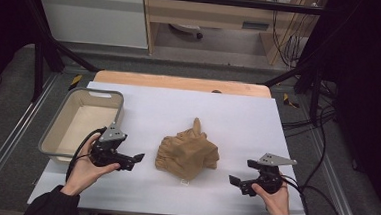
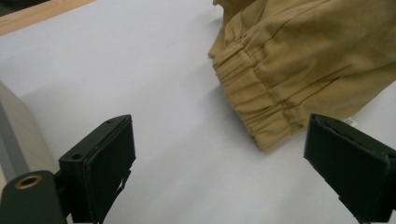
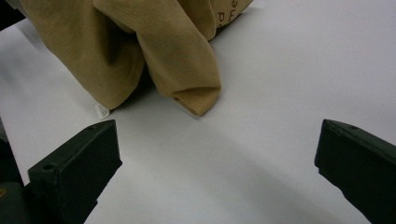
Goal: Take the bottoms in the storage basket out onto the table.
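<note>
A crumpled tan garment (image 1: 188, 152) lies in a heap at the middle of the white table cover (image 1: 238, 115). Its gathered elastic edge (image 2: 254, 98) faces my left gripper, and a folded corner (image 3: 198, 100) with a small white tag points at my right gripper. My left gripper (image 1: 136, 161) is held just left of the heap, open, jaws wide apart and empty (image 2: 219, 172). On the other side, a short way off the cloth, my right gripper (image 1: 238, 182) is also open with nothing between its jaws (image 3: 217, 163).
A grey bin (image 1: 85, 123) with a pale inside stands at the table's left, close behind my left hand. A wooden board edge (image 1: 180, 82) runs along the far side. Black frame posts and cables stand at the right.
</note>
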Demonstrator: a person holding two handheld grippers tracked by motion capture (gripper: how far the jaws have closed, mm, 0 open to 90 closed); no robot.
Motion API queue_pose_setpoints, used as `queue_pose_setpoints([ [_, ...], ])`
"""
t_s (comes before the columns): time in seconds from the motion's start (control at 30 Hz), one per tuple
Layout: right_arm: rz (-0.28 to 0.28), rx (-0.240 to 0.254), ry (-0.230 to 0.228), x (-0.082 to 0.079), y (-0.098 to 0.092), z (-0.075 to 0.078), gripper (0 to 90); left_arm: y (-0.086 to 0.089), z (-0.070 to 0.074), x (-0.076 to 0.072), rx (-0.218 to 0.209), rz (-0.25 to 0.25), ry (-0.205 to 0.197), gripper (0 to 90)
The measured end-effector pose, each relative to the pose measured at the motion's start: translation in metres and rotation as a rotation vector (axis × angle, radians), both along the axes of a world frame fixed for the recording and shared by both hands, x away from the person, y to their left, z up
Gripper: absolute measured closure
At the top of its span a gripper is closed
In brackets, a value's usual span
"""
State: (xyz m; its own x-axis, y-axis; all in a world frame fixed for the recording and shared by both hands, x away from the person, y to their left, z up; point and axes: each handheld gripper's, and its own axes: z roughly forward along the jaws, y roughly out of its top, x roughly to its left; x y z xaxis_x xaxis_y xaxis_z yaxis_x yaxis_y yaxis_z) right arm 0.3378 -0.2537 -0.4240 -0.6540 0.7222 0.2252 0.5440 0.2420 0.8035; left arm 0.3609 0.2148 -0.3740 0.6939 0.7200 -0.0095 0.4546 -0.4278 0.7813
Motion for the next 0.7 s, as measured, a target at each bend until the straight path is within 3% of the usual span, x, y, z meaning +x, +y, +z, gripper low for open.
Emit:
queue_pose_setpoints([
  [0.7, -0.001, -0.001, -0.001, 0.0, -0.001, 0.0, 0.6, 0.025, -0.011, -0.008, 0.002, 0.01, 0.001, 8.1],
])
